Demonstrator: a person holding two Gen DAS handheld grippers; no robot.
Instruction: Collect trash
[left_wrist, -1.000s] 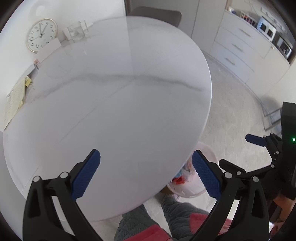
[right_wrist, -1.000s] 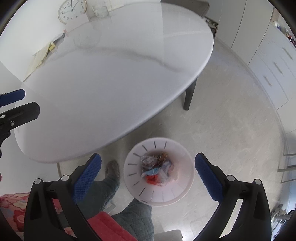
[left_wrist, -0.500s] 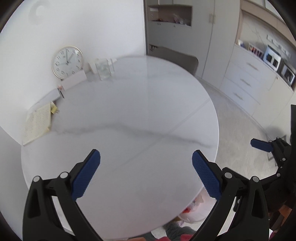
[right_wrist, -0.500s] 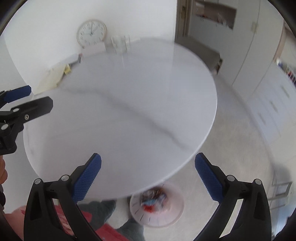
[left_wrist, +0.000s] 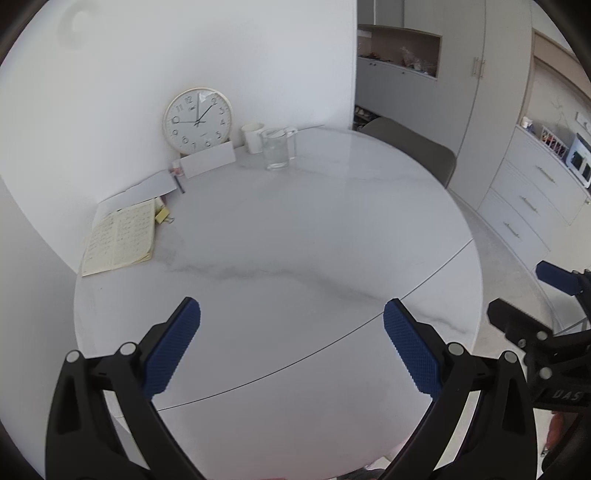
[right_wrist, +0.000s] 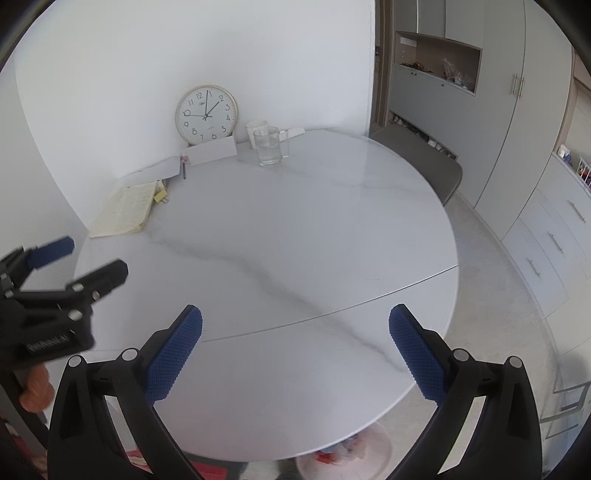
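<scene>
My left gripper (left_wrist: 291, 314) hangs open over the near part of the round white marble table (left_wrist: 295, 236), with nothing between its blue pads. The right gripper (right_wrist: 295, 321) is open too, empty, above the table's near right part (right_wrist: 280, 236). Each gripper shows in the other's view: the right gripper (left_wrist: 532, 295) at the right edge, the left gripper (right_wrist: 85, 262) at the left edge. A white trash bin (right_wrist: 347, 458) with colourful scraps inside peeks out under the table's near edge in the right wrist view. No loose trash shows on the tabletop.
At the table's far side stand a round wall clock (left_wrist: 198, 120), a white card (left_wrist: 207, 160), a white mug (left_wrist: 253, 137) and a glass jug (left_wrist: 276, 149). An open notebook (left_wrist: 120, 238) lies at the left. A grey chair (left_wrist: 417, 153) and cabinets (left_wrist: 524, 199) lie beyond.
Both grippers have tilted up from looking down at the bin and floor to facing across the table. The bin has slid almost out of view. Both stay open.
</scene>
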